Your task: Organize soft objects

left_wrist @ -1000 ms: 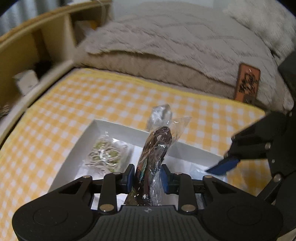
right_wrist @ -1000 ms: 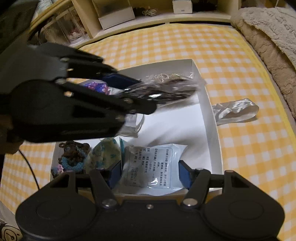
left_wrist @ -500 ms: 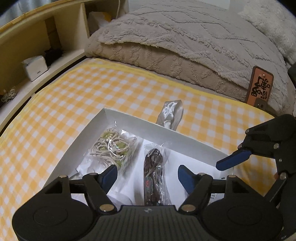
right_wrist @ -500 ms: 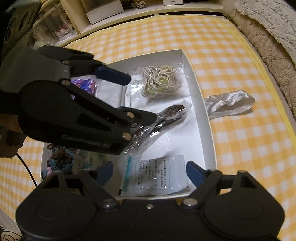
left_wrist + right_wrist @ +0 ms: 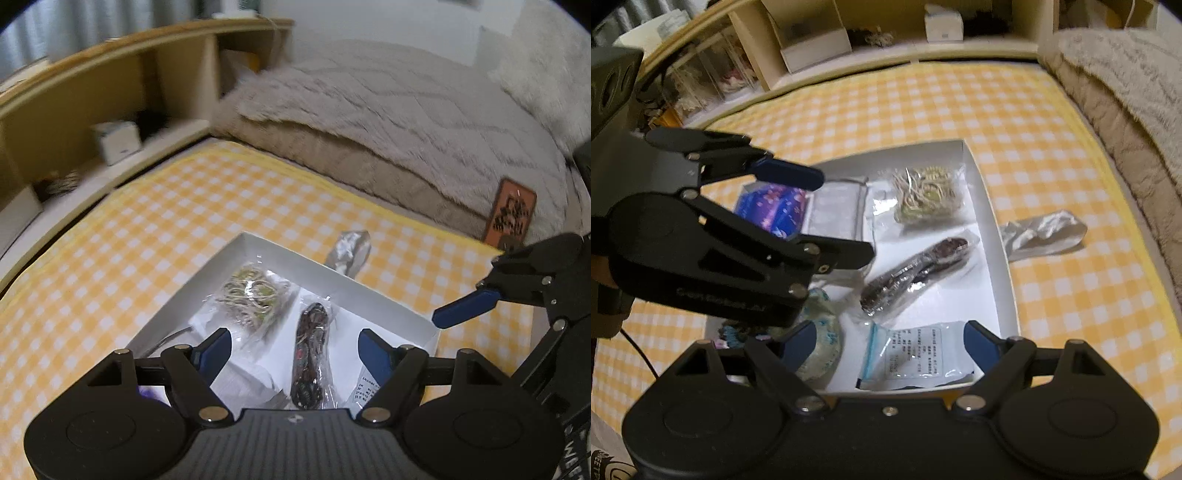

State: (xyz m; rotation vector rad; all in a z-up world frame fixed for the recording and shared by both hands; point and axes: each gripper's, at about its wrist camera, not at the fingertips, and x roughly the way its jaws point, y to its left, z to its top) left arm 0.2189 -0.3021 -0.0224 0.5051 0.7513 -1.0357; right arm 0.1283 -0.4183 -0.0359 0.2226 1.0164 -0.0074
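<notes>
A white box sits on a yellow checked cloth. Inside lie a clear bag with a dark brown item, a bag of beige-green hair ties, a flat labelled packet, a blue-purple pack and a pale patterned pouch. A crumpled white bag lies on the cloth beside the box. My left gripper is open and empty above the box. My right gripper is open and empty over the box's near edge.
A beige fluffy blanket lies along the bed's far side. An orange tag leans against it. A wooden shelf with small boxes borders the cloth.
My left gripper opened and let go of the dark brown bag, which now lies in the box. The left gripper then lifted back. My right gripper opened wider.
</notes>
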